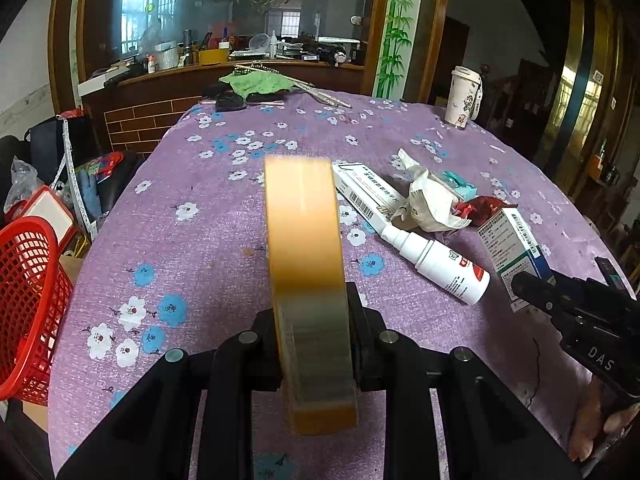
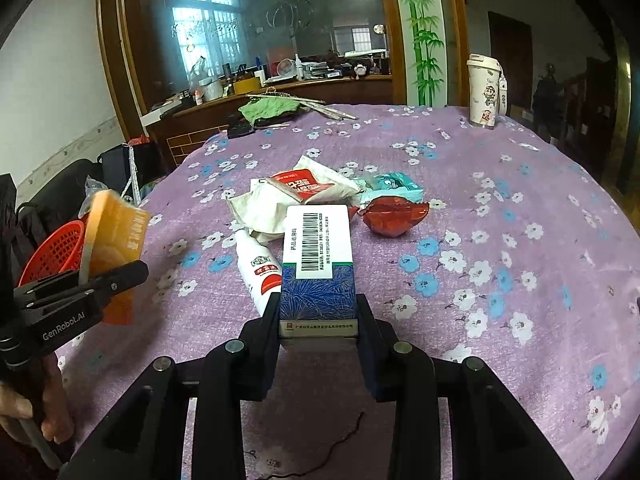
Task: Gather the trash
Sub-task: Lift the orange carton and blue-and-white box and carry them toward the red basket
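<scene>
**Both claws loaded, basket waits at the surface's left edge**

Left wrist view: I have the left claw closed down on a flat orange box, held edge-on so that its narrow glossy side faces the lens, with a clear film band near the pads. It hangs above the surface, a round top under a purple cloth printed with white and blue flowers. The red basket, a plastic lattice, stands off the left edge and lower than the cloth. I judge this the carry step: the piece is lifted and not yet dropped. The next move calls for a swing left and a tilt over the basket's rim before I let the pads part. On the cloth remain a long white carton, a white spray bottle lying on its side, a crumpled cream wrapper and a red foil wrapper. The right claw enters from the right with its carton.

Right wrist view: The right claw is partly closed, its pads pressed on the sides of a blue-and-white medicine box, stiff card with a barcode on top, raised over the spray bottle. Beyond lie the cream wrapper, a teal tissue pack and the creased red foil. The left claw shows at the left, the orange box in it, the basket just behind. This box should follow the same route, across the whole surface.
</scene>
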### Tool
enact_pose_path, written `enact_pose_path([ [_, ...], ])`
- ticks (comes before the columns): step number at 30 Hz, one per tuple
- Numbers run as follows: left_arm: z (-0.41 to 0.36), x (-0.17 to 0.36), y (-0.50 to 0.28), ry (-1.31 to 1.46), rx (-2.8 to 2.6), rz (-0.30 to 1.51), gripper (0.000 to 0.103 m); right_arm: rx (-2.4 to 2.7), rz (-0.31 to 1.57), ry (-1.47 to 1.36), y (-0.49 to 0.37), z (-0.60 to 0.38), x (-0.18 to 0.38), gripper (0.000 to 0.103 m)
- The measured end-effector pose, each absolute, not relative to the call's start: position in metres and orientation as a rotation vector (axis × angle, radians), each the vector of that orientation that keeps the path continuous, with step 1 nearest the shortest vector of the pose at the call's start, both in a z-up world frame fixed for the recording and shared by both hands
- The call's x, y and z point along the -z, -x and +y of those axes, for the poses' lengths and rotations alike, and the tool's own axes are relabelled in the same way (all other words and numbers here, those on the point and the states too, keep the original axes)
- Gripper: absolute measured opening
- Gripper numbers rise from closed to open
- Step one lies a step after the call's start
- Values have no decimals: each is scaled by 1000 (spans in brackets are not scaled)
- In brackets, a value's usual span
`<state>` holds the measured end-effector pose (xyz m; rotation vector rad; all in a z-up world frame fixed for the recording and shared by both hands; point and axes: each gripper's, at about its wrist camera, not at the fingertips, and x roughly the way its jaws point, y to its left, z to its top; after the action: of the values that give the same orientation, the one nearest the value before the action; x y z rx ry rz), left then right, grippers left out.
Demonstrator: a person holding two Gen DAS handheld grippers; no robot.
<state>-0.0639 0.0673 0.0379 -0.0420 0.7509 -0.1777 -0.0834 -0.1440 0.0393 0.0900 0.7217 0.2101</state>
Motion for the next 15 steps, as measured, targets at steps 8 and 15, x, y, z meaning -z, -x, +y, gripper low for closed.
enact_pose_path([
  [8,69,-38,65,55,188,752,23,-211,726,-110,83,-147,-39,37],
  [15,68,-37,63,44,184,761,33,-222,730,-115,82,-148,-38,37],
])
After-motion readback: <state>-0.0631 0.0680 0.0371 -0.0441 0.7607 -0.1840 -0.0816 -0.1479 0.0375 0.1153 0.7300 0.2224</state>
